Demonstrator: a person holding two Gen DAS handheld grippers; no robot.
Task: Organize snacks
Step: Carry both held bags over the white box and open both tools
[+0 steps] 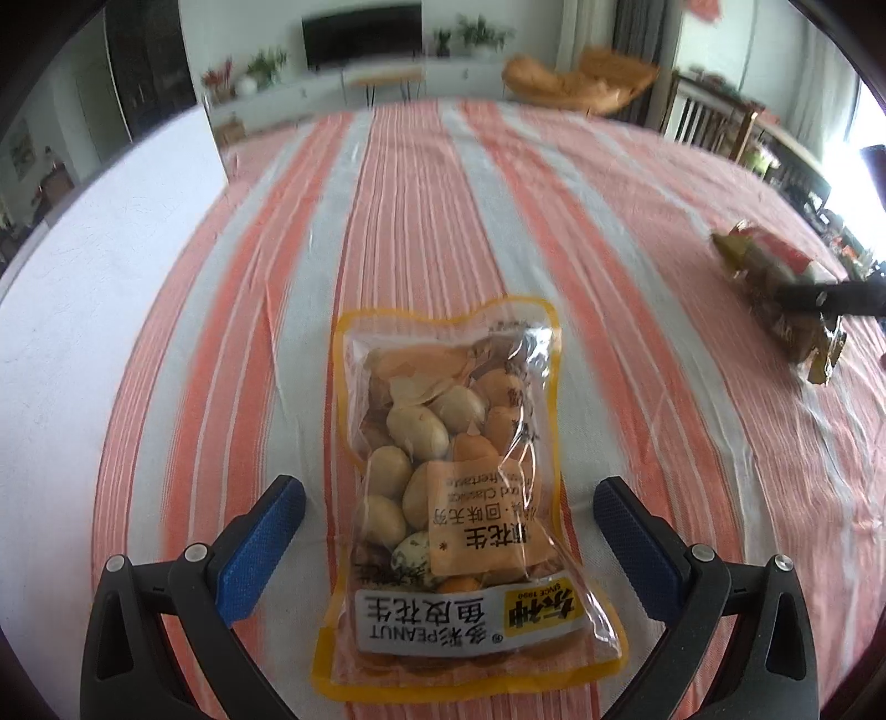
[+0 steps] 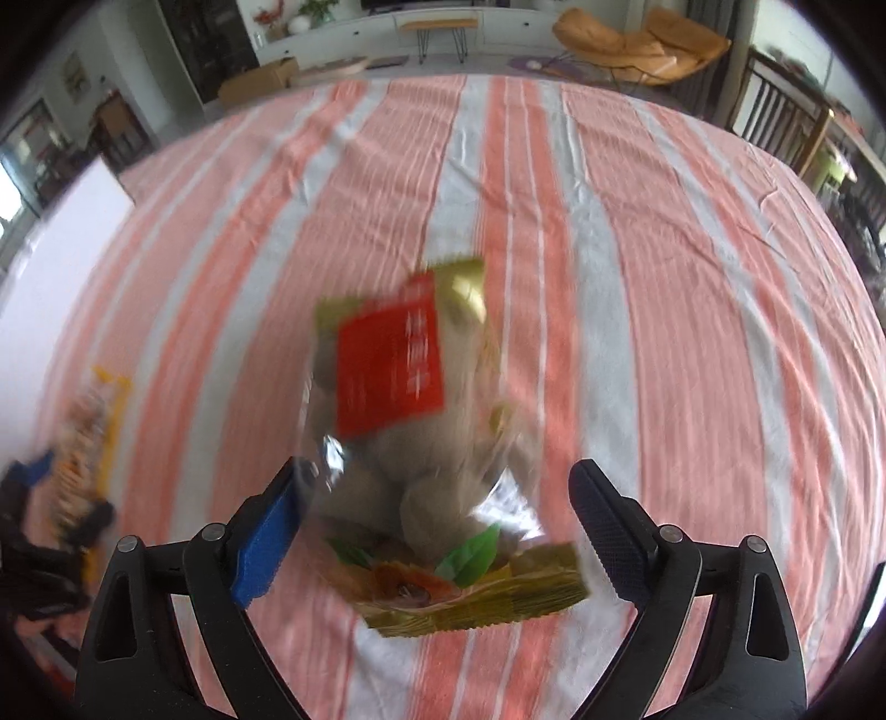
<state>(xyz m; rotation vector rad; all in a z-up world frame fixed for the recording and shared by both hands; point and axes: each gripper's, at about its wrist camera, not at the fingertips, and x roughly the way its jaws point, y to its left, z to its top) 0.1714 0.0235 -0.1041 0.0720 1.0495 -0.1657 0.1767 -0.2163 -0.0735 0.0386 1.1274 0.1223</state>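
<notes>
A clear peanut packet (image 1: 448,487) with a yellow border lies flat on the striped cloth in the left wrist view. My left gripper (image 1: 448,493) straddles its lower half, open, both blue pads standing off its sides. The right wrist view is blurred and shows a gold packet (image 2: 432,432) with a red label and brown contents lying on the cloth. My right gripper (image 2: 437,471) is open around it: the left pad is close to its clear edge and the right pad is well apart. The same gold packet (image 1: 775,299) appears far right in the left wrist view.
An orange-and-white striped tablecloth (image 1: 443,221) covers the table. A white sheet (image 1: 111,249) lies along its left side. Beyond the far edge stand an orange lounge chair (image 2: 637,44) and a cabinet, with wooden chairs (image 2: 786,116) to the right.
</notes>
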